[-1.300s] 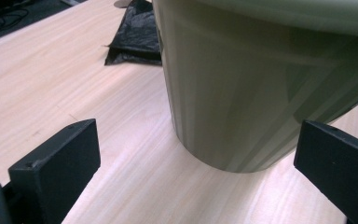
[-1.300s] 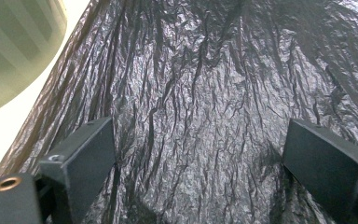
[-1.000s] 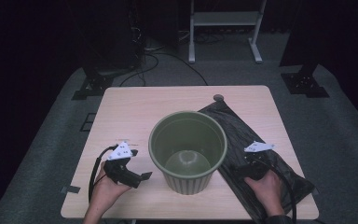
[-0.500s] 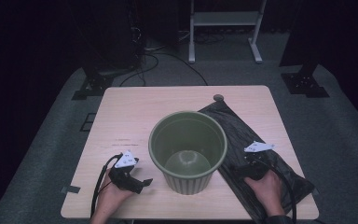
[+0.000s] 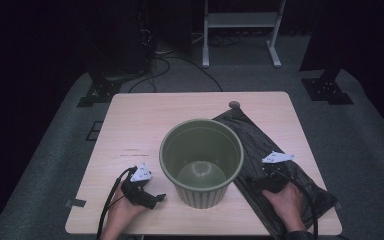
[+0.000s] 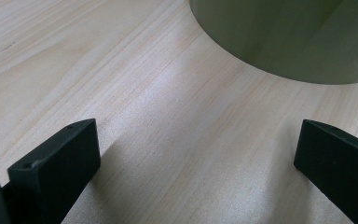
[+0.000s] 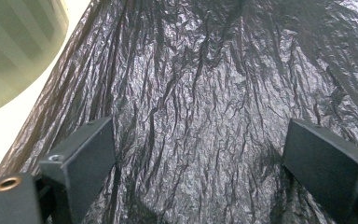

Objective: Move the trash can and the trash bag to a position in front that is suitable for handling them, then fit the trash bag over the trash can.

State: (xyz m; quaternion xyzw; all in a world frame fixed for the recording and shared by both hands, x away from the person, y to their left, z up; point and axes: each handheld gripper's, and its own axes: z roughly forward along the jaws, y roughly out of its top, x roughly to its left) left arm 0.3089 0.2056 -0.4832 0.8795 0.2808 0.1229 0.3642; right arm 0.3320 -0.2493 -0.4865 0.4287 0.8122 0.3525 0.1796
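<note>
With both pairs of jaws spread wide, the right gripper should pinch one crinkled layer of the black bin bag lying beside the green bin, while the left gripper steadies that bin.

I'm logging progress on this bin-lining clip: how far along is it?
Barely begun. Done: nothing; the green bin stands empty and unlined on the table. In hand: the right tool hangs open over the flat black bin bag, gripping nothing; the left tool is open over bare wood beside the bin. Left, probably: grasp the bag, open it and fit it into the bin.
</note>
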